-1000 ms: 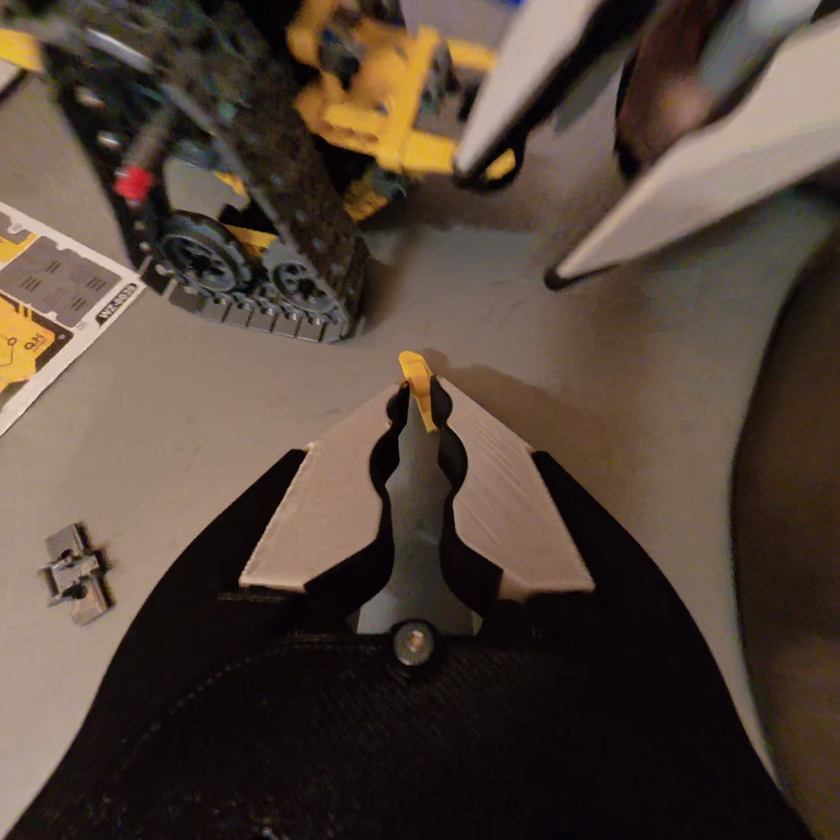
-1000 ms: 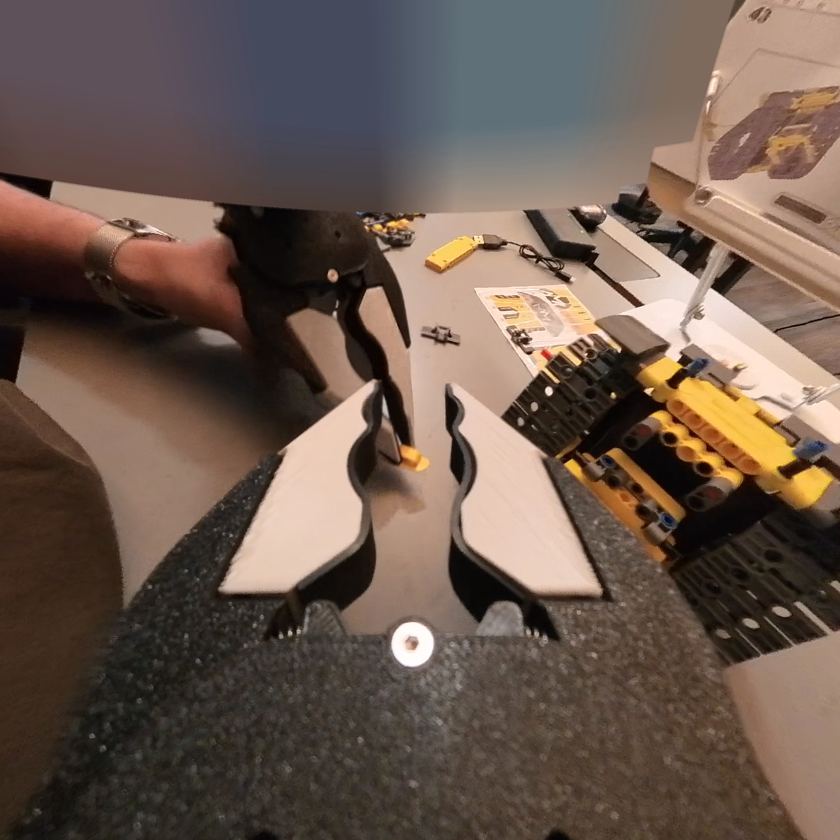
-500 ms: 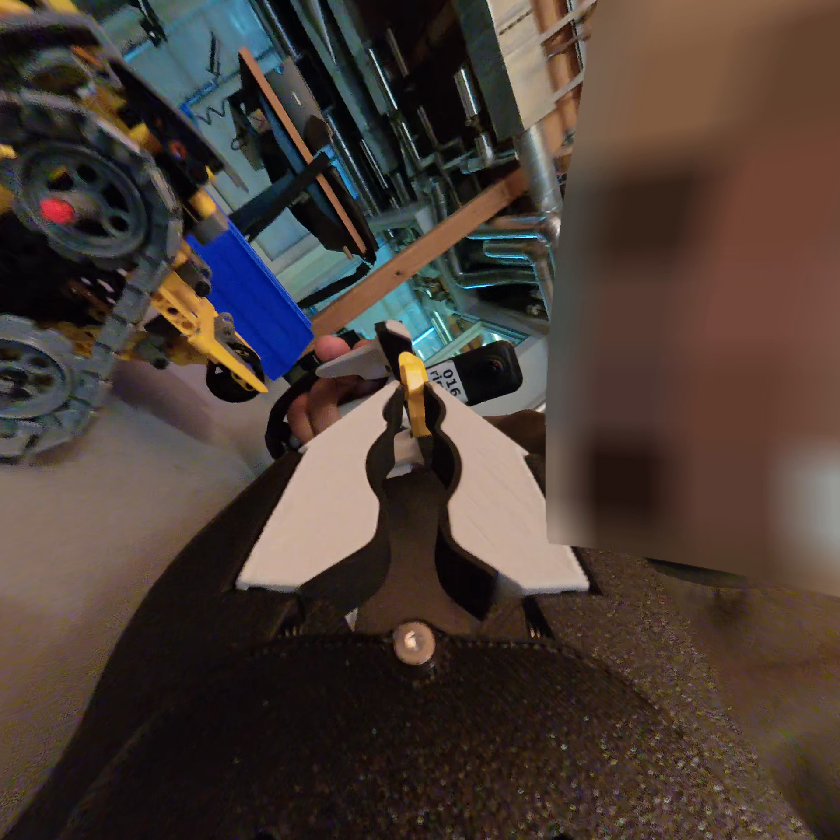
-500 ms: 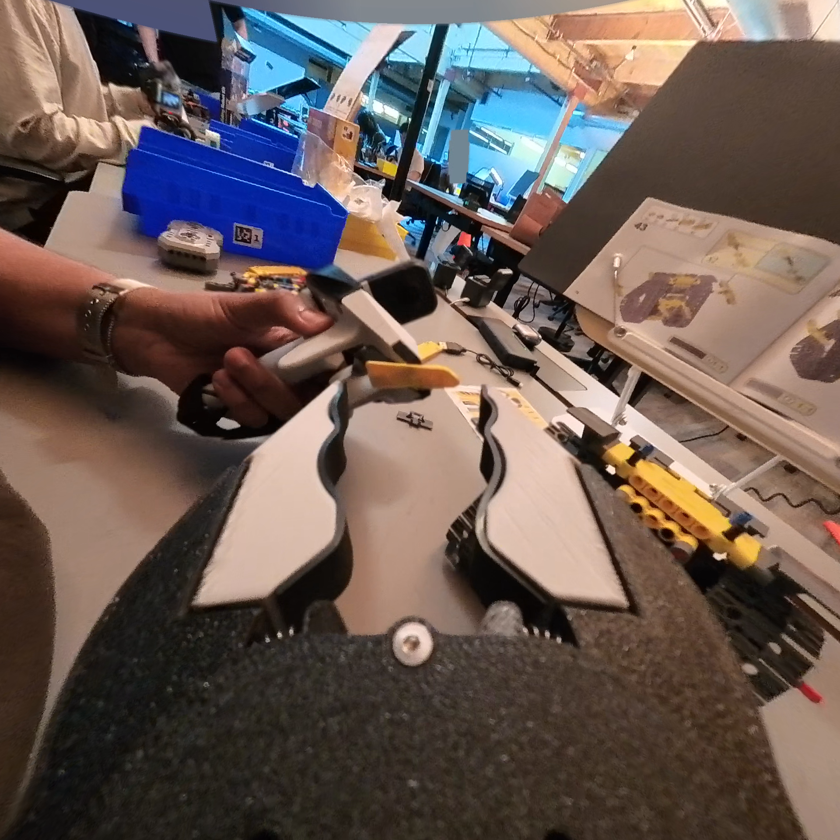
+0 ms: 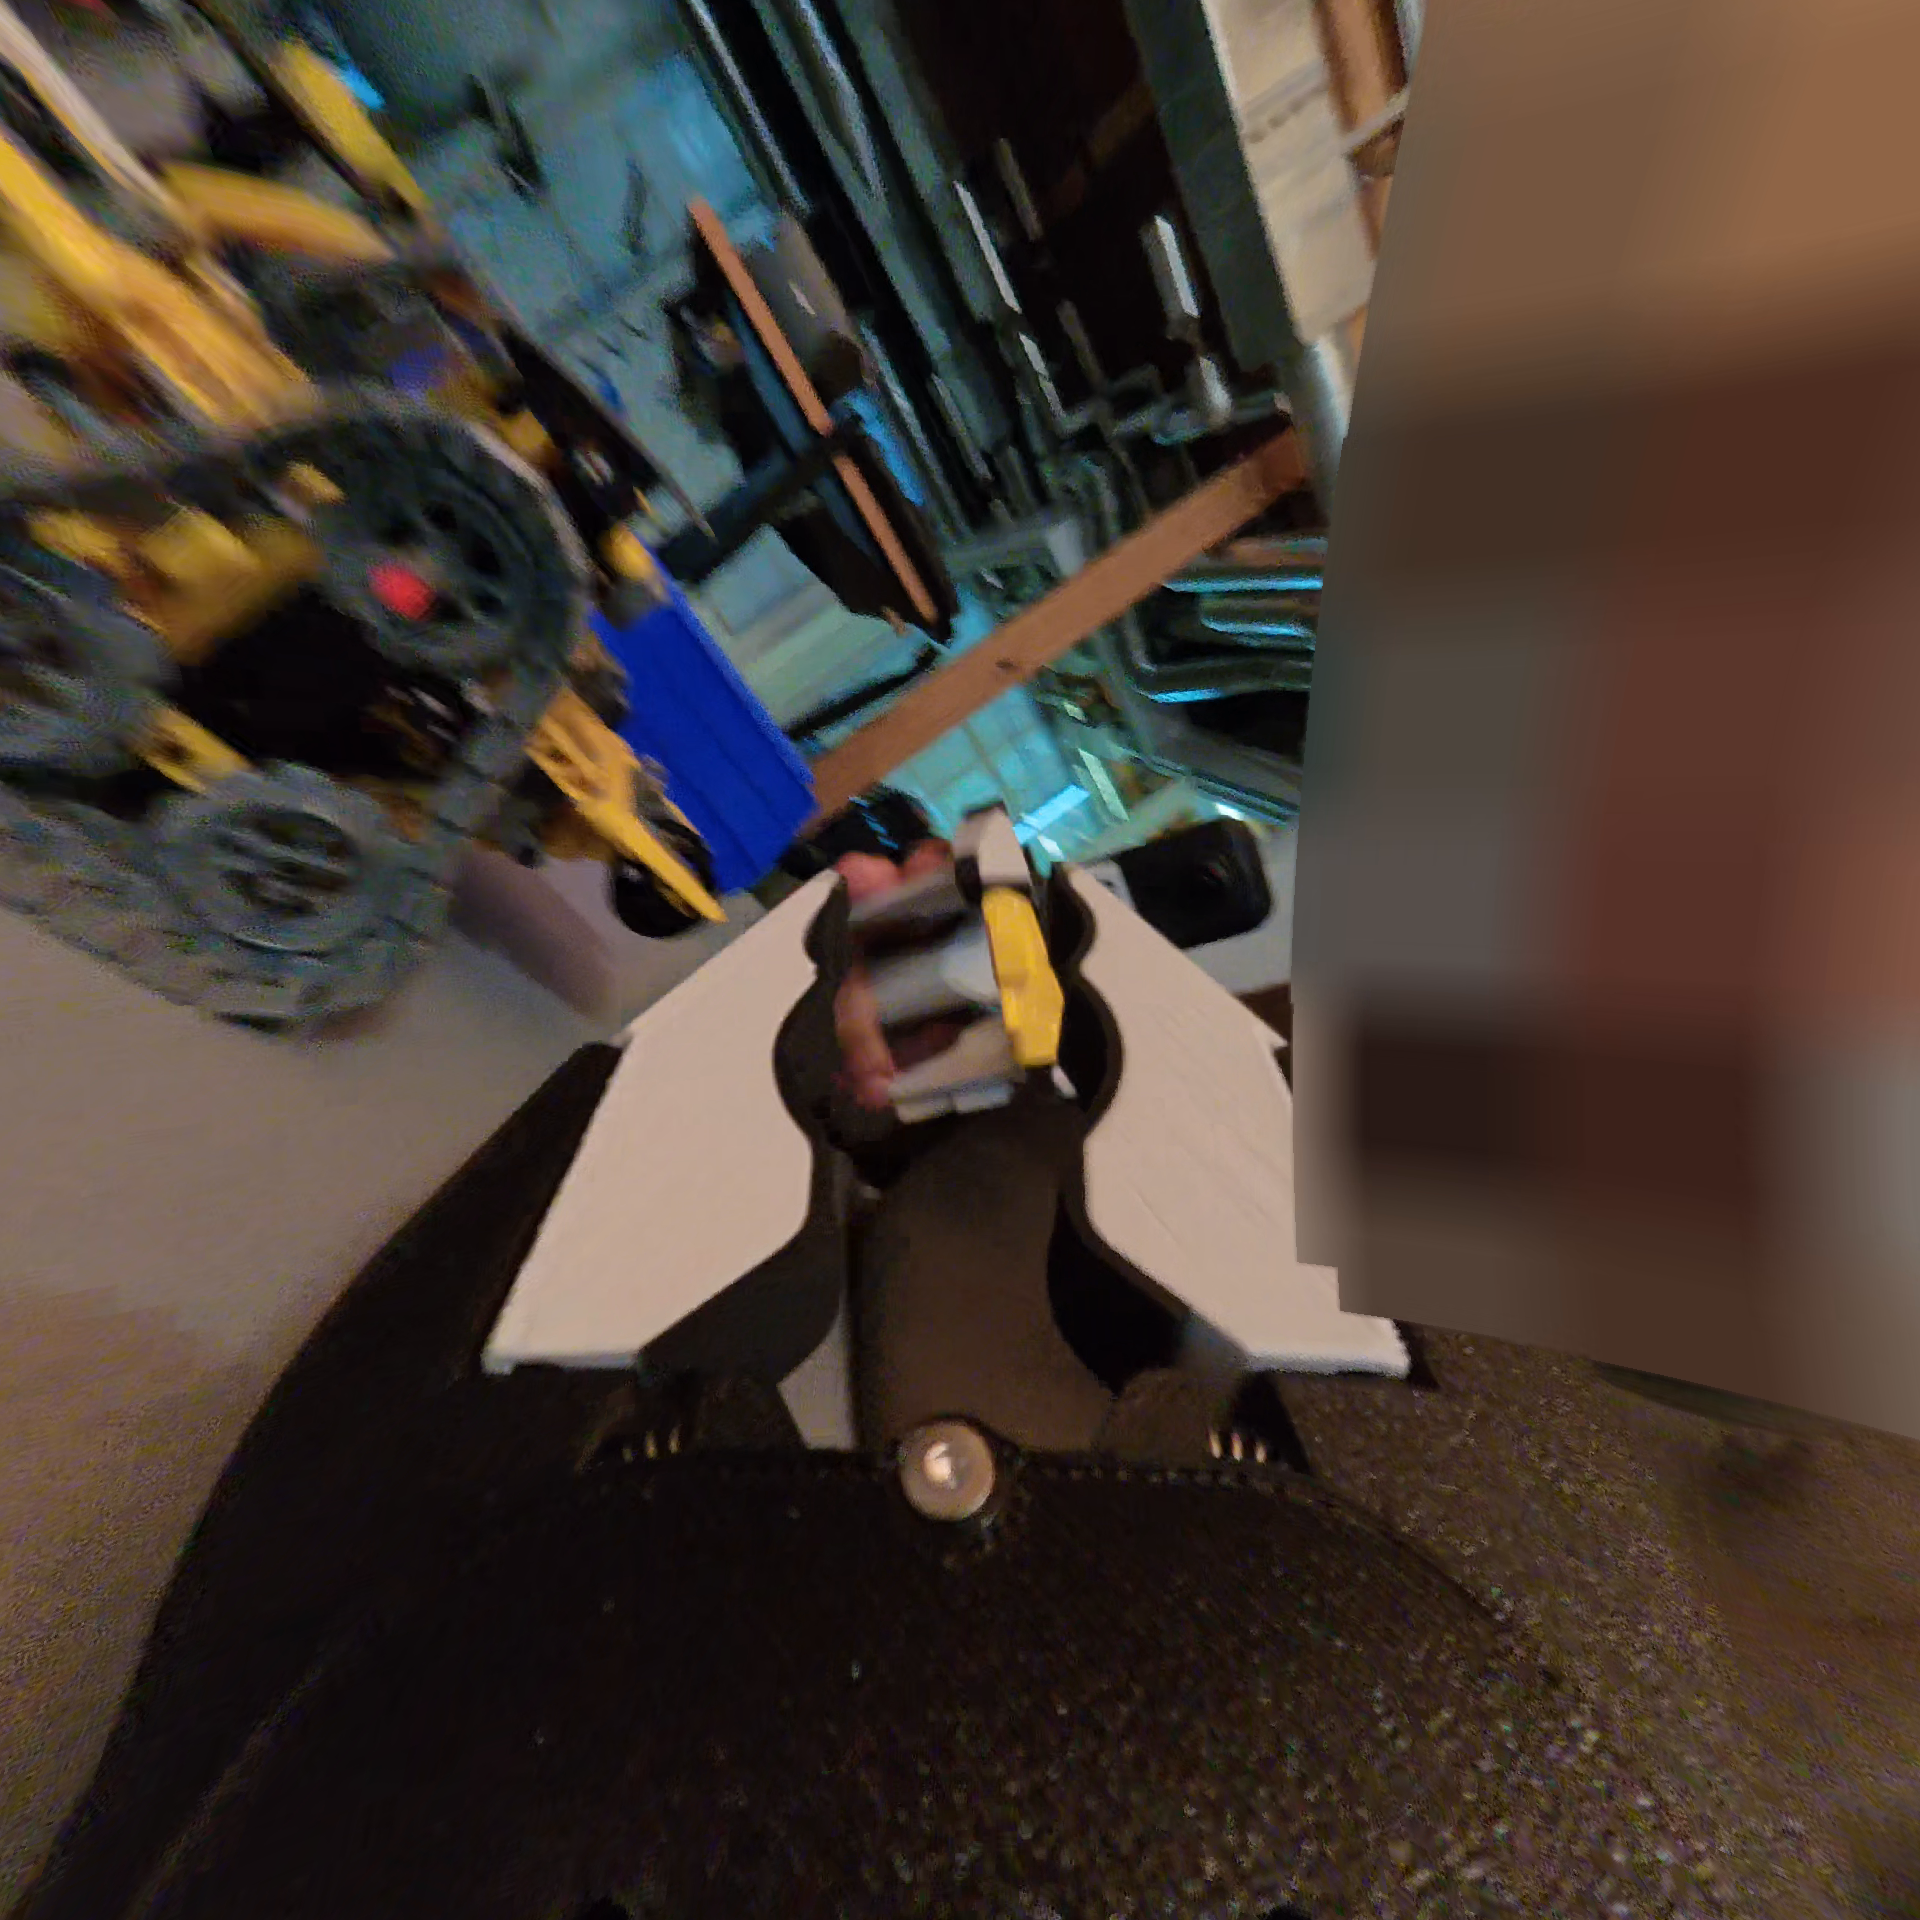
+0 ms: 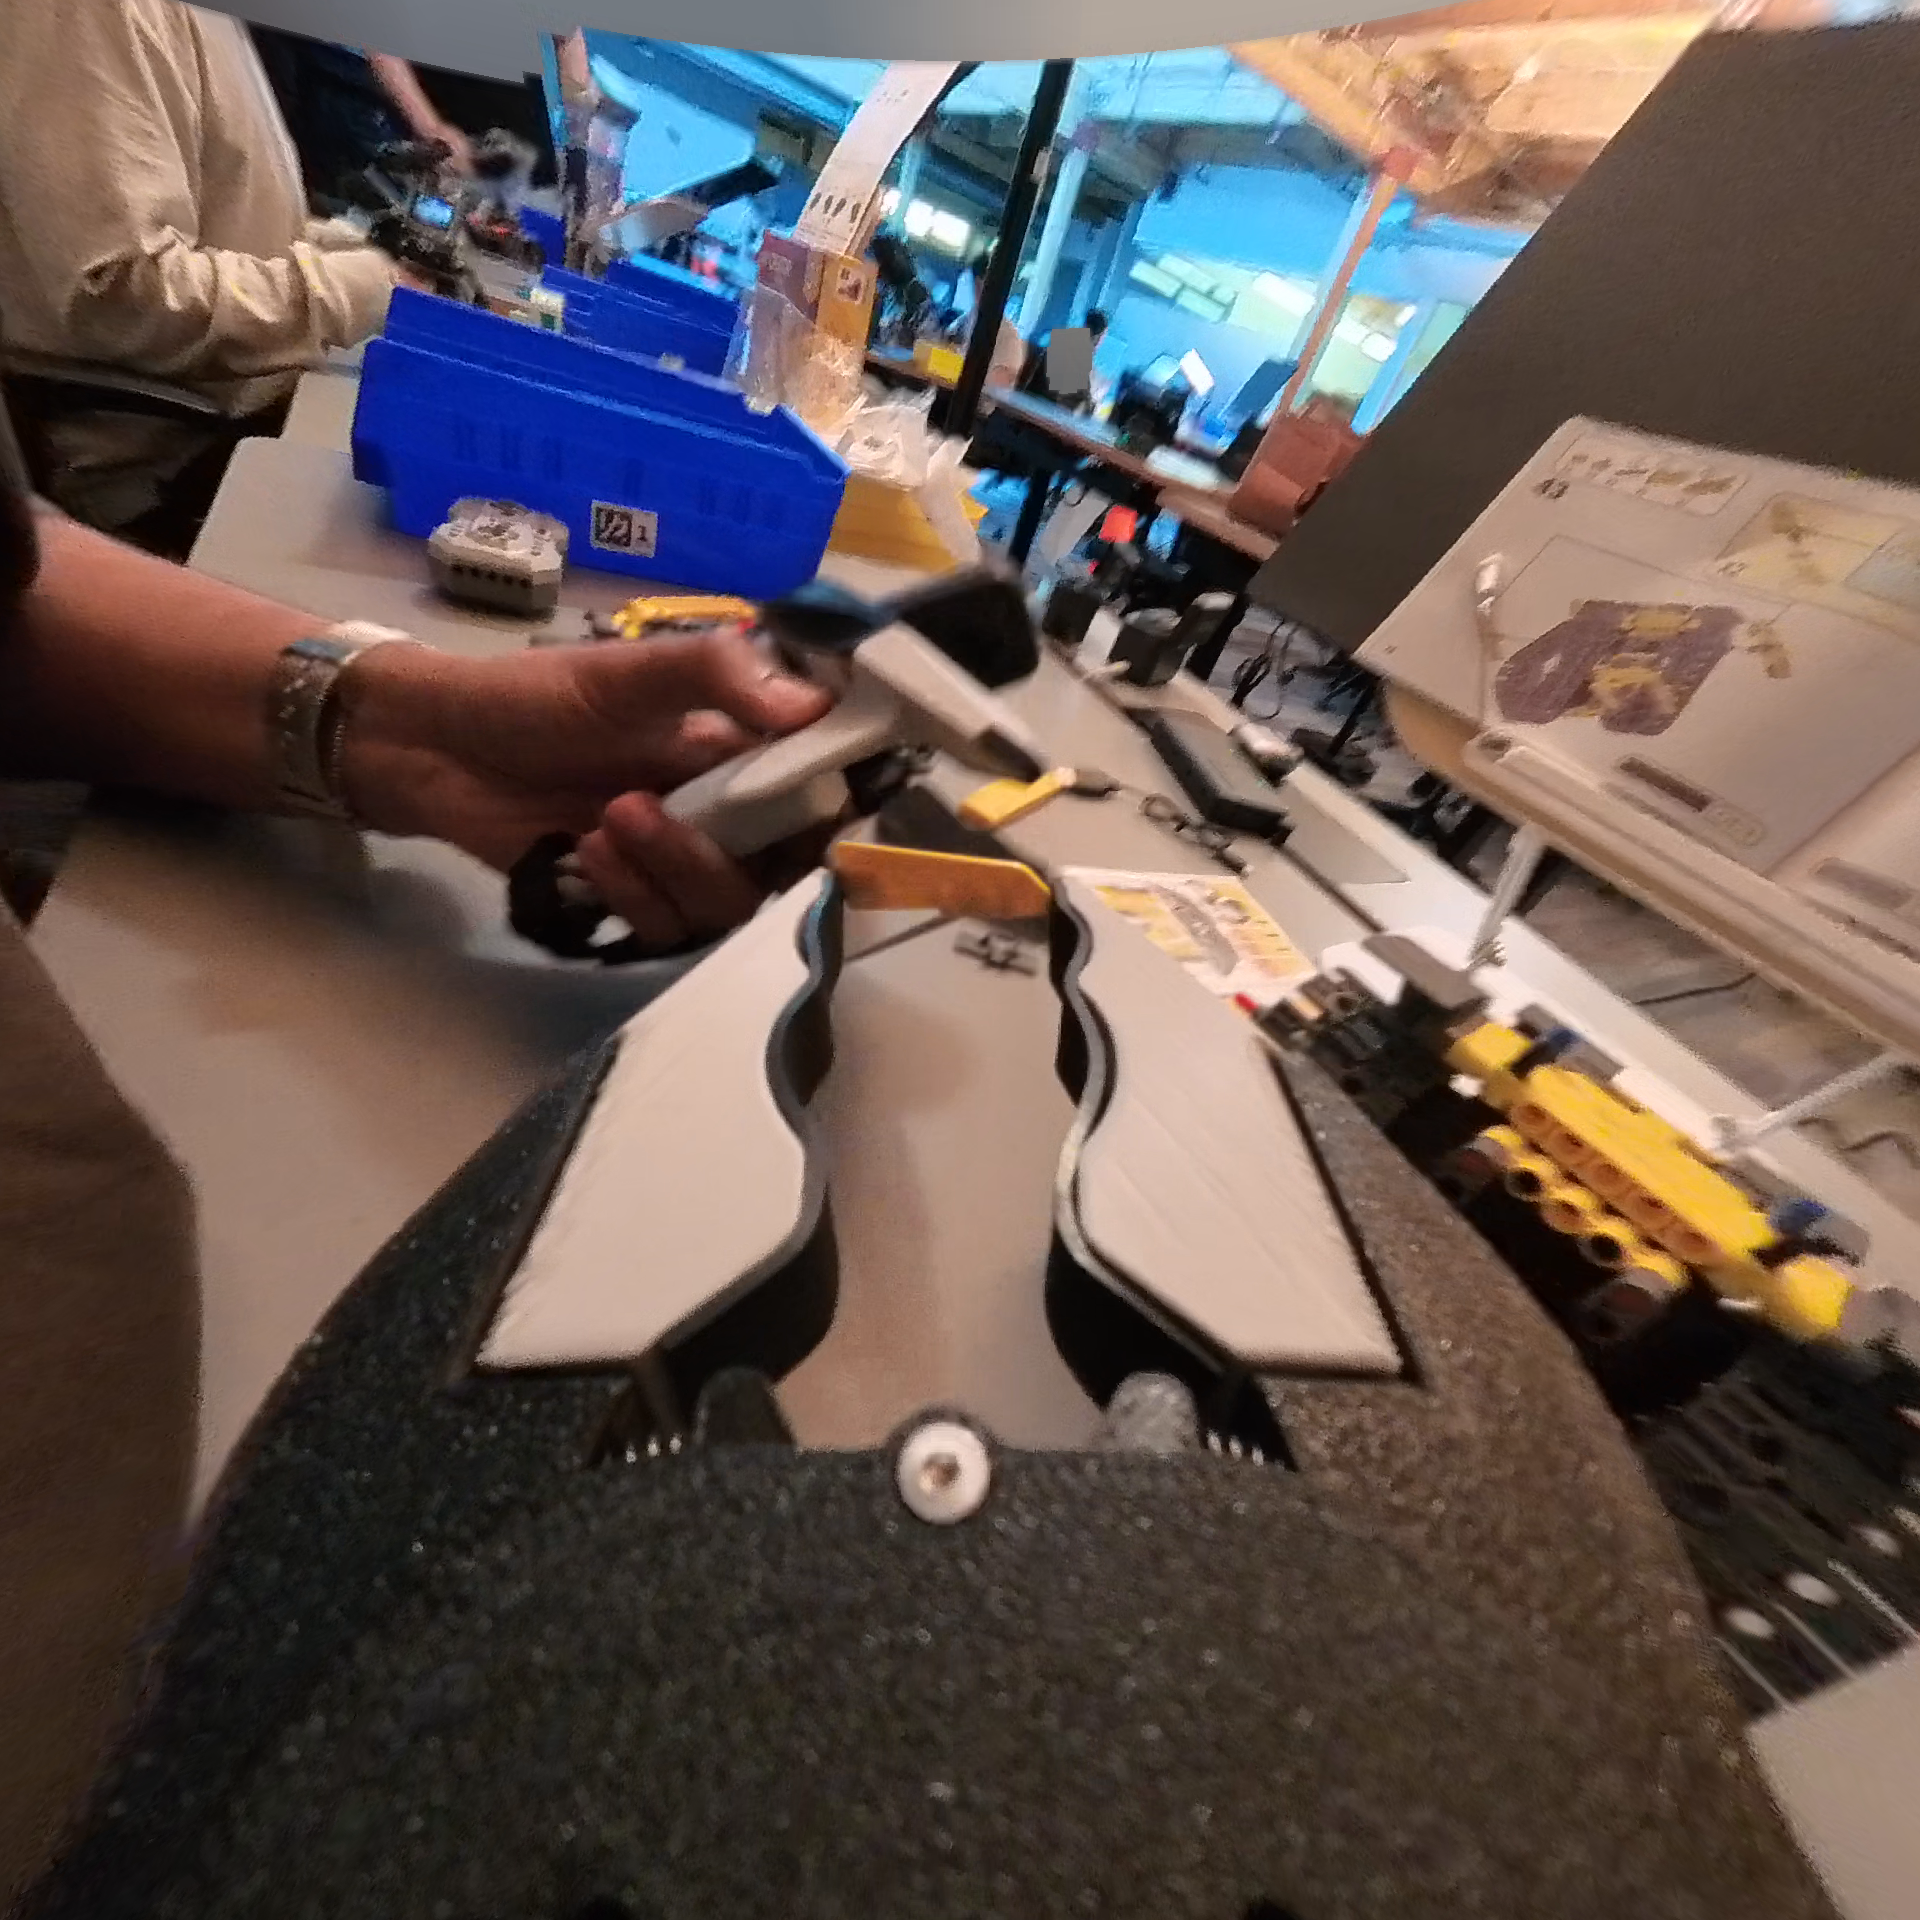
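Note:
A flat yellow brick piece [image 6: 935, 881] spans the gap between my right gripper's [image 6: 940, 896] fingertips, which are shut on its two ends above the grey table [image 6: 312, 1039]. In the left wrist view the piece [image 5: 1016, 977] shows edge-on beside my left gripper's [image 5: 940, 891] right finger. The left jaws stand apart around the right gripper's grey fingertips [image 5: 935, 987]. A hand holds the left gripper [image 6: 862, 717] just above and behind the piece. A yellow and black tracked brick vehicle [image 6: 1558, 1174] stands to the right and is blurred in the left wrist view [image 5: 312, 644].
Blue bins [image 6: 592, 468] and a grey brick unit [image 6: 499, 551] stand at the back of the table. A yellow device with a cable [image 6: 1013, 800], a small grey part [image 6: 997, 951] and a leaflet [image 6: 1195, 925] lie ahead. An open instruction booklet [image 6: 1662, 665] rests on a stand at right.
My left gripper lifted the yellow piece off the table and swung it to the right gripper. The right jaws closed on the piece and the left jaws opened.

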{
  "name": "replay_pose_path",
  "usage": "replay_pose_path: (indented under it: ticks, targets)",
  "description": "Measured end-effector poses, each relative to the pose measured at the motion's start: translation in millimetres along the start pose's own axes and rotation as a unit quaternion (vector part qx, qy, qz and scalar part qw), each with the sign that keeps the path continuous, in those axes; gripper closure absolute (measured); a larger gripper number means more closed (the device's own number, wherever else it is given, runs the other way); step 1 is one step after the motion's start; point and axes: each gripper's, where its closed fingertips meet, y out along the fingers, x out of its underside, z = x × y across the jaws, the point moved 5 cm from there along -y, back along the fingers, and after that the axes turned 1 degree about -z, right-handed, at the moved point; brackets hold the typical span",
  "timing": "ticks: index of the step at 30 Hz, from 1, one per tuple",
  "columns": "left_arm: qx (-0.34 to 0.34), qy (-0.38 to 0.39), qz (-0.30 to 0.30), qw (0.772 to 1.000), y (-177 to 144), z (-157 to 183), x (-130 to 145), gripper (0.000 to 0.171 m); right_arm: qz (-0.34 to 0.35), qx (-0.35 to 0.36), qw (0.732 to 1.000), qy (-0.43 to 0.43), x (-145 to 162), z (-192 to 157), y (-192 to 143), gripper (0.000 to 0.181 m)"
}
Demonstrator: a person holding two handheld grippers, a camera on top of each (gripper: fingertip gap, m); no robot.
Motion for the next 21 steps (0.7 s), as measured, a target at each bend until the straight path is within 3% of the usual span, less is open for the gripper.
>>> replay_pose_path:
  ticks: [1, 4, 8, 11, 14, 17, 19, 21]
  targets:
    - [-0.034, 0.027, 0.015, 0.999, -7, -1, -8, 0.132, -0.022, -0.019, 1.000, 0.008, 4, -4, 4, 0.142]
    - [-0.126, 0.138, 0.028, 0.982, -22, 5, -26, 0.128, -0.147, -0.079, 0.986, 0.022, 35, -20, 23, 0.142]
    - [-0.214, 0.232, -0.005, 0.949, -28, 9, -30, 0.130, -0.277, -0.073, 0.958, -0.017, 65, -25, 43, 0.142]
    - [-0.329, 0.217, -0.104, 0.913, -39, -17, -22, 0.126, -0.337, -0.073, 0.939, -0.014, 76, -25, 55, 0.142]
    - [-0.394, 0.181, -0.188, 0.881, -52, -40, -9, 0.120, -0.359, -0.072, 0.930, 0.008, 81, -24, 62, 0.142]
    - [-0.401, 0.149, -0.240, 0.872, -52, -53, 7, 0.115, -0.359, -0.075, 0.930, 0.023, 83, -21, 67, 0.142]
    - [-0.416, 0.155, -0.265, 0.856, -51, -59, 13, 0.116, -0.355, -0.076, 0.931, 0.022, 83, -20, 69, 0.142]
    - [-0.445, 0.183, -0.279, 0.831, -53, -62, 13, 0.127, -0.350, -0.075, 0.934, 0.019, 83, -20, 70, 0.142]
